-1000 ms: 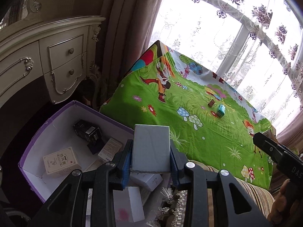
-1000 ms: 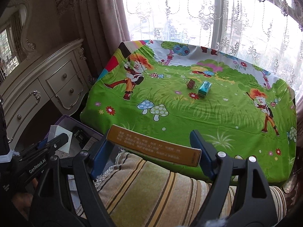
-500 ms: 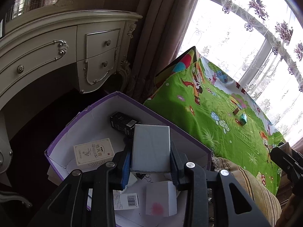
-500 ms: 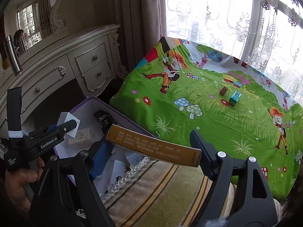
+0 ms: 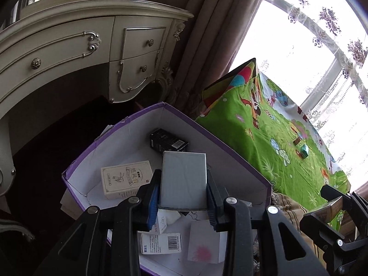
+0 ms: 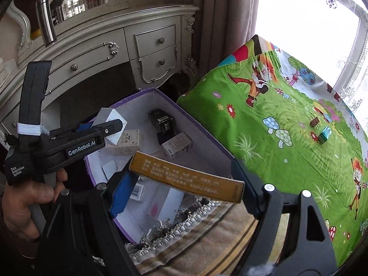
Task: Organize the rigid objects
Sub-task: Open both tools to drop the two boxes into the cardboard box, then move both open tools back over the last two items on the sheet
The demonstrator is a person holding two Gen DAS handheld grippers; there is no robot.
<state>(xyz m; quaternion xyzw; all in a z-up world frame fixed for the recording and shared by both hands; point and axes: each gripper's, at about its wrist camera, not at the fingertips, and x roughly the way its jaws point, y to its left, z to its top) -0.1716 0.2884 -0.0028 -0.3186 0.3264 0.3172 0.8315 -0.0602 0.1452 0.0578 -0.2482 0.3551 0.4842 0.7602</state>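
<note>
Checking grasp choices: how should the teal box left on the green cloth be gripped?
Across its two long side faces, coming from above. The teal box lies flat on the cloth, long sides exposed; the small brown box sits apart beyond one end, leaving finger room.

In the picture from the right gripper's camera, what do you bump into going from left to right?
Left hand-held gripper with a grey box → purple box → yellow box in the right hand-held gripper → green cartoon cloth → small teal box.
</note>
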